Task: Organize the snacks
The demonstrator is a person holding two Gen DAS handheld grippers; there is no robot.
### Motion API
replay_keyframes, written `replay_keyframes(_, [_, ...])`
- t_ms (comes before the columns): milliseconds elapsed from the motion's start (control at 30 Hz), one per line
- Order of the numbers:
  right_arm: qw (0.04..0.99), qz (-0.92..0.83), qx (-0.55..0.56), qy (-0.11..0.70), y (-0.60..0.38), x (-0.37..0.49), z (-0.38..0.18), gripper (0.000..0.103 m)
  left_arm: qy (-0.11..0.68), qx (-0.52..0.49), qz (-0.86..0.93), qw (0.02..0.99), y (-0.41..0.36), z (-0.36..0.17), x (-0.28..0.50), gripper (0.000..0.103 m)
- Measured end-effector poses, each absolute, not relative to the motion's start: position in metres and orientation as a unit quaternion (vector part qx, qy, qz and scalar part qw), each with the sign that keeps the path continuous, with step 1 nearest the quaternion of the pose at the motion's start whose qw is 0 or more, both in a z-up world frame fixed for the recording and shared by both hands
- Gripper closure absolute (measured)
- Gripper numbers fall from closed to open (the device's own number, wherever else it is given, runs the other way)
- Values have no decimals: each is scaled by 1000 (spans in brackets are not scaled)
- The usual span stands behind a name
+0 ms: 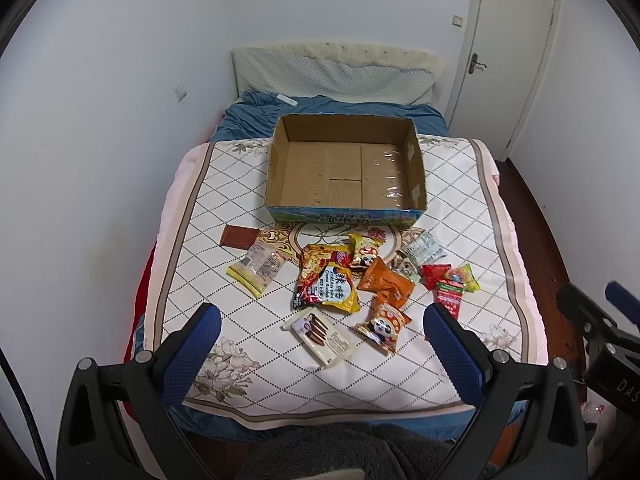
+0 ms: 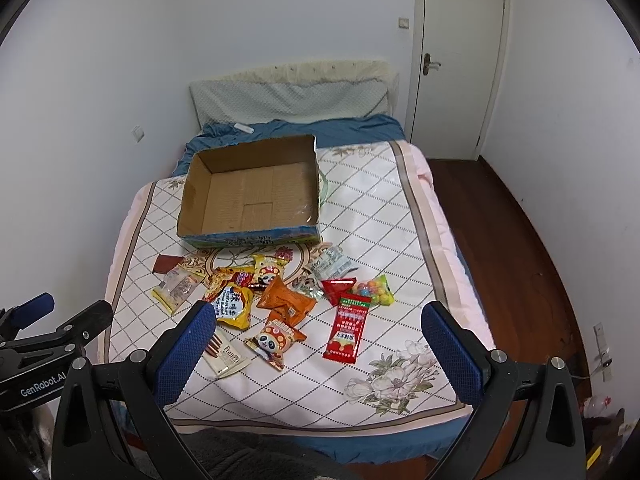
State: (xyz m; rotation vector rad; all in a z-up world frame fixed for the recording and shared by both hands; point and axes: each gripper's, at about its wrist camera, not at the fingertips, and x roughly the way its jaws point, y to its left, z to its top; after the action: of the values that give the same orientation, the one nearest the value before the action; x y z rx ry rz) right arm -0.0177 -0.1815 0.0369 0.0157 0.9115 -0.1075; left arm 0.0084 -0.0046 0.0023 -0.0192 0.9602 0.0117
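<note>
Lying scattered: colourful snack packets before cardboard box; both fingers spread, unladen.

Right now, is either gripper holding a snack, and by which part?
Nothing is held. The left gripper and right gripper are both open above the bed; the snacks lie loose before the empty cardboard box.

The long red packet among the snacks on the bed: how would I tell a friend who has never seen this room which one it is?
Start at the open cardboard box on the quilted bed; the snacks lie scattered in front of it. At the right edge of that scatter lies the long red packet, flat and lengthwise. It is the only long, narrow red strip, with a green band at its top, just below the bag of coloured candy balls.
</note>
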Motion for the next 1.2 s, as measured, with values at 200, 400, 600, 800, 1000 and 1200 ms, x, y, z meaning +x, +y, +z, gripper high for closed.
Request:
replay_keyframes(200, [870, -41, 44, 490, -195, 24, -12, 0, 491, -9, 32, 870, 7, -41, 56, 0])
replay_keyframes(400, [830, -30, 49, 555, -200, 87, -87, 0, 570, -8, 38, 821, 10, -117, 118, 0])
replay_keyframes(600, [778, -56, 79, 621, -224, 133, -169, 0, 623, 3, 18, 782, -8, -182, 168, 0])
replay_keyframes(800, [723, -102, 139, 670, -268, 157, -243, 0, 679, 12, 15, 734, -21, -253, 220, 0])
replay_keyframes(1000, [679, -128, 188, 699, -298, 160, -294, 0, 716, 31, 33, 697, -20, -309, 251, 0])
replay_keyframes(1200, [653, -135, 208, 716, -310, 163, -328, 0, 738, 28, 19, 674, -26, -339, 263, 0])
